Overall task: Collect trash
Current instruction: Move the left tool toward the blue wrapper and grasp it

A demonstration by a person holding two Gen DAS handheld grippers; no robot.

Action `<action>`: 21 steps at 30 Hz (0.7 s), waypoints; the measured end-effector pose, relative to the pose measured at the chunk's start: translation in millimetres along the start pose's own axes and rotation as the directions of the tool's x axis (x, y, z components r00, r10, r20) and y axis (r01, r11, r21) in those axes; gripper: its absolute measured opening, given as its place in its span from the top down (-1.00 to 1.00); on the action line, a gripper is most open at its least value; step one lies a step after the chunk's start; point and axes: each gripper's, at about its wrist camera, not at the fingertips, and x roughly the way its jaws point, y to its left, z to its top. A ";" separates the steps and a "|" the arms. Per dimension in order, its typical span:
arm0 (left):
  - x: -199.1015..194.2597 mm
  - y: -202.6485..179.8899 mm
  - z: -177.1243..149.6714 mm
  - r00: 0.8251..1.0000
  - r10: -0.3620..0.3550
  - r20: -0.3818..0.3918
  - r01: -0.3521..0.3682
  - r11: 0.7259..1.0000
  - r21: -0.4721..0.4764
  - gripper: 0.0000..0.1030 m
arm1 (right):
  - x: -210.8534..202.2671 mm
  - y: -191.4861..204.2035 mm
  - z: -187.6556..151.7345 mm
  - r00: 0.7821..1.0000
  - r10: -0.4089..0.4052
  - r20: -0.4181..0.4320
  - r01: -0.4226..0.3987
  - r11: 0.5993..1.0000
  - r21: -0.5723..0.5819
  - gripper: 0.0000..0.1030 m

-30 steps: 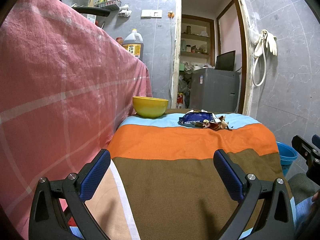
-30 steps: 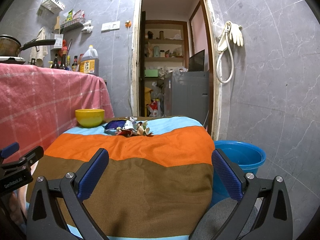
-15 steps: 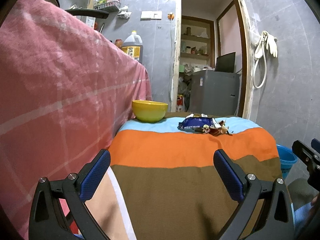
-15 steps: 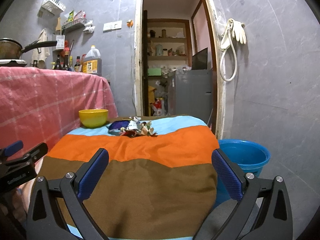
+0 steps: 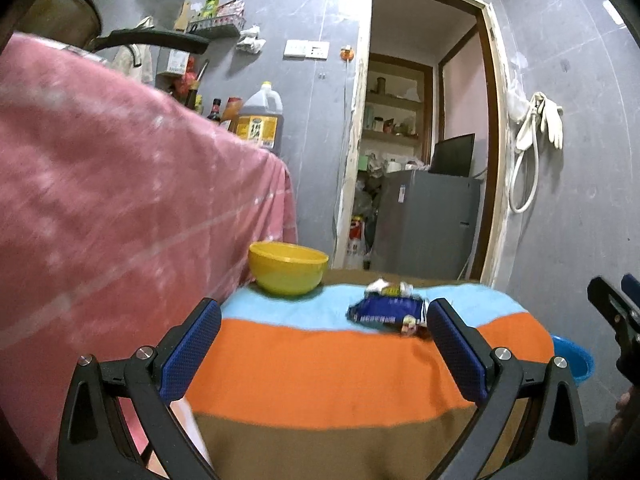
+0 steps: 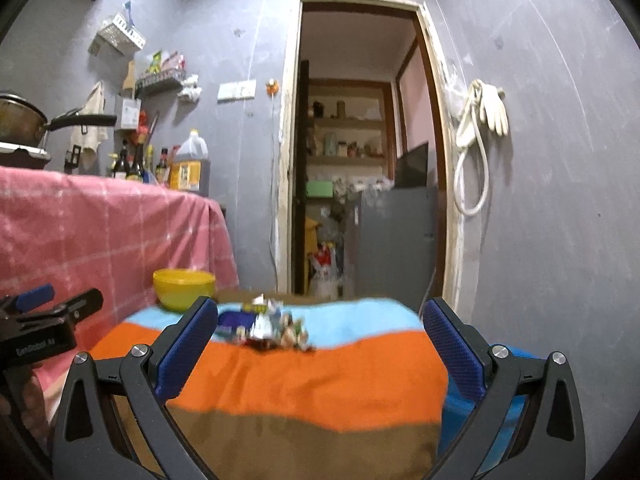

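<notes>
Ideally, the right tool (image 6: 320,332), spread wide and empty like the left tool (image 5: 324,336), should descend squarely over the wrapper pile (image 6: 268,326) on the striped tabletop (image 6: 320,384). Pinch the blue packet (image 5: 386,310) low, avoiding the cloth.

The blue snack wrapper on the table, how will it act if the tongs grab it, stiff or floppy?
The blue wrapper lies flat and crinkled on the cloth, so it is probably light and floppy. It would likely crumple when pinched. The smaller scraps beside it may scatter if pushed.
</notes>
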 end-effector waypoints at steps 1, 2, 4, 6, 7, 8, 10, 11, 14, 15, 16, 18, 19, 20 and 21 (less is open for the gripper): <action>3.9 -1.5 3.3 1.000 -0.001 0.004 0.001 1.000 0.002 -0.96 | 4.5 -0.9 3.7 1.000 0.003 0.013 -0.003 1.000 -0.002 -1.00; 8.0 -3.6 6.6 1.000 -0.004 0.009 0.004 1.000 0.004 -0.96 | 9.6 -1.6 7.3 1.000 0.006 0.027 -0.006 1.000 -0.004 -1.00; 19.2 -7.2 12.9 1.000 -0.011 0.015 0.011 1.000 0.009 -0.96 | 19.8 -3.4 13.7 0.999 0.013 0.053 -0.012 1.000 -0.008 -1.00; 31.0 -10.5 18.3 1.000 -0.016 0.017 0.016 1.000 0.017 -0.96 | 29.7 -3.8 21.0 0.997 0.016 0.077 -0.015 1.000 -0.019 -1.00; 37.0 -11.9 20.3 1.000 -0.018 0.016 0.017 1.000 0.019 -0.96 | 35.5 -4.7 24.1 0.996 0.017 0.089 -0.015 1.000 -0.025 -1.00; 43.3 -13.6 22.7 1.000 -0.020 0.014 0.019 1.000 0.021 -0.96 | 40.5 -5.3 26.4 0.995 0.018 0.099 -0.015 0.999 -0.029 -1.00; 56.5 -16.2 27.0 1.000 -0.025 0.004 0.025 0.999 0.023 -0.96 | 52.4 -8.4 31.1 0.994 0.024 0.111 -0.020 0.999 -0.039 -1.00; 63.5 -16.9 29.0 1.000 -0.028 -0.002 0.028 0.999 0.025 -0.96 | 59.2 -10.0 33.8 0.993 0.025 0.117 -0.020 0.999 -0.045 -1.00; 85.6 -19.9 34.4 0.999 -0.028 -0.022 0.029 0.999 0.030 -0.96 | 79.3 -15.5 36.2 0.992 0.029 0.123 -0.023 0.998 -0.055 -1.00; 93.9 -20.4 36.2 0.999 -0.029 -0.029 0.029 0.999 0.030 -0.96 | 87.3 -17.7 36.2 0.993 0.028 0.118 -0.022 0.998 -0.056 -1.00; 101.5 -20.8 37.1 0.999 -0.028 -0.035 0.030 0.999 0.031 -0.96 | 95.0 -20.2 36.0 0.993 0.026 0.113 -0.020 0.998 -0.053 -1.00; 115.5 -22.0 37.9 0.999 -0.023 -0.046 0.025 0.999 0.034 -0.96 | 106.2 -25.2 33.6 0.994 0.022 0.105 -0.017 0.999 -0.046 -1.00; 122.5 -22.3 38.4 0.998 -0.022 -0.054 0.024 0.999 0.034 -0.96 | 112.4 -27.5 32.7 0.995 0.019 0.099 -0.015 0.999 -0.043 -1.00; 129.8 -22.4 37.6 0.998 -0.020 -0.065 0.023 0.999 0.032 -0.96 | 119.3 -29.5 31.2 0.996 0.015 0.090 -0.012 0.999 -0.039 -1.00; 136.6 -23.3 38.0 0.997 -0.020 -0.077 0.023 0.999 0.028 -0.96 | 124.6 -31.2 29.8 0.997 0.012 0.082 -0.010 0.999 -0.034 -1.00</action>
